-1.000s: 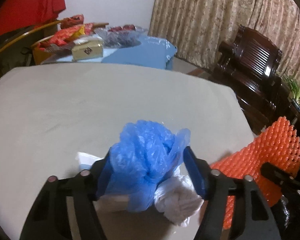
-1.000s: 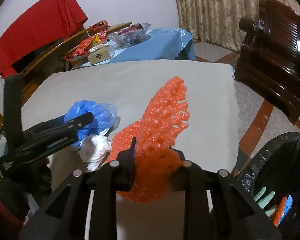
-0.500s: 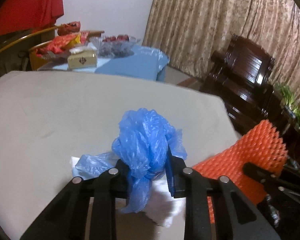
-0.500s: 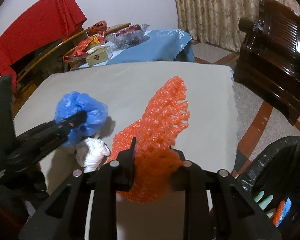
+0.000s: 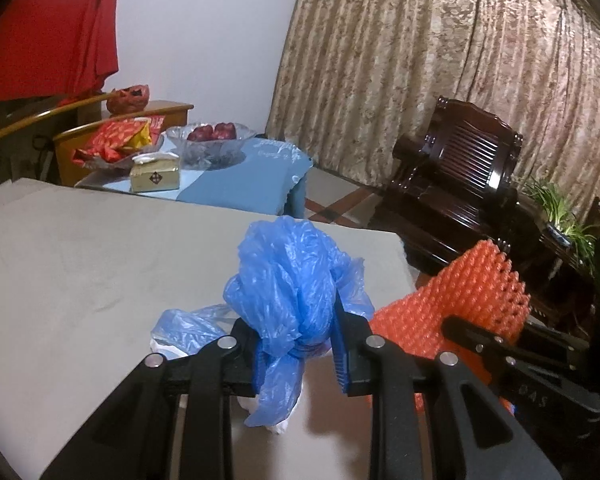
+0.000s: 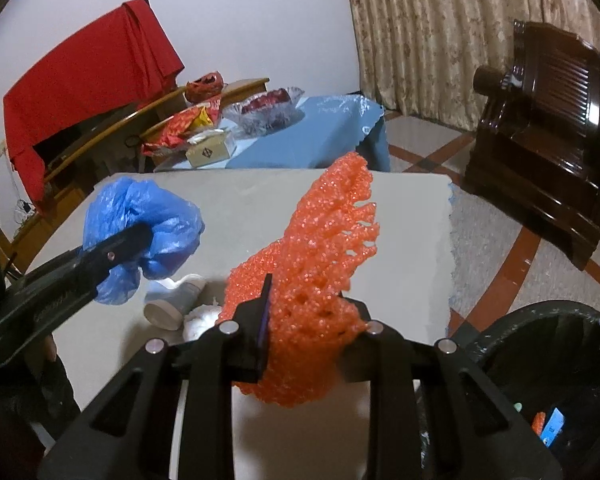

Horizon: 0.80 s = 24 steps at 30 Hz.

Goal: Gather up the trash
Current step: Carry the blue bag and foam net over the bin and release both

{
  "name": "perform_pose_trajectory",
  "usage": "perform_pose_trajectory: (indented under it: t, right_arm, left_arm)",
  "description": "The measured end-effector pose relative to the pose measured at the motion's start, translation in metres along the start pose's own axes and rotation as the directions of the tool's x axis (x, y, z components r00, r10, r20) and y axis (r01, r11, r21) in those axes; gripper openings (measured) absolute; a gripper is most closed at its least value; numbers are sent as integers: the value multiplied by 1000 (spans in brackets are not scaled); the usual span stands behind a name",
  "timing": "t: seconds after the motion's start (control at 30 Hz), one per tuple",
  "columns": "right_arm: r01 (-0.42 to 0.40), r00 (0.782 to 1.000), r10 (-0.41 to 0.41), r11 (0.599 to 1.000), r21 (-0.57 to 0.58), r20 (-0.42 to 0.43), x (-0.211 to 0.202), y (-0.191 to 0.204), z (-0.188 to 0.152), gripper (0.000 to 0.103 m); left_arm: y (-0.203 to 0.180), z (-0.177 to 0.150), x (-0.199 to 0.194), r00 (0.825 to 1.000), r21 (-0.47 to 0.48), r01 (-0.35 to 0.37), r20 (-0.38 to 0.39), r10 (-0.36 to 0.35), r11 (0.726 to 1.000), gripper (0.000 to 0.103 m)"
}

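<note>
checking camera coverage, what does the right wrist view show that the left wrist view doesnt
Only the right wrist view shows the black-lined trash bin beside the table, with bits already inside, and a white paper cup lying on its side on the table.

Only the left wrist view shows the potted plant past the dark wooden chair.

Both show the left gripper shut on the blue plastic bag, the right gripper shut on the orange foam net, the grey table, crumpled white tissue and the fruit bowl.
</note>
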State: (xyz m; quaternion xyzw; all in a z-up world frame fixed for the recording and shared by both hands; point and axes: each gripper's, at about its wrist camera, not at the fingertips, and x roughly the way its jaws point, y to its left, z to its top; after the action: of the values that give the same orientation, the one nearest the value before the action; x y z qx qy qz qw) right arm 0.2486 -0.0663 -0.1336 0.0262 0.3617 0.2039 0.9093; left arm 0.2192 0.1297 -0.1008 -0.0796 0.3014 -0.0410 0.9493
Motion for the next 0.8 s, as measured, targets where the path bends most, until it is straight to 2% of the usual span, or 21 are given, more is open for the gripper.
perform_pose_trajectory:
  t: [0.4, 0.8]
  right_arm:
    - [27, 998, -27, 1000, 9, 56, -74, -18, -9, 24]
    - [111, 988, -114, 993, 30, 107, -153, -58, -37, 24]
  left_arm:
    - [-40, -15, -46, 999, 22, 43, 12, -43, 999, 26]
    - [-104, -35, -77, 989, 66, 147, 6, -148, 987, 26]
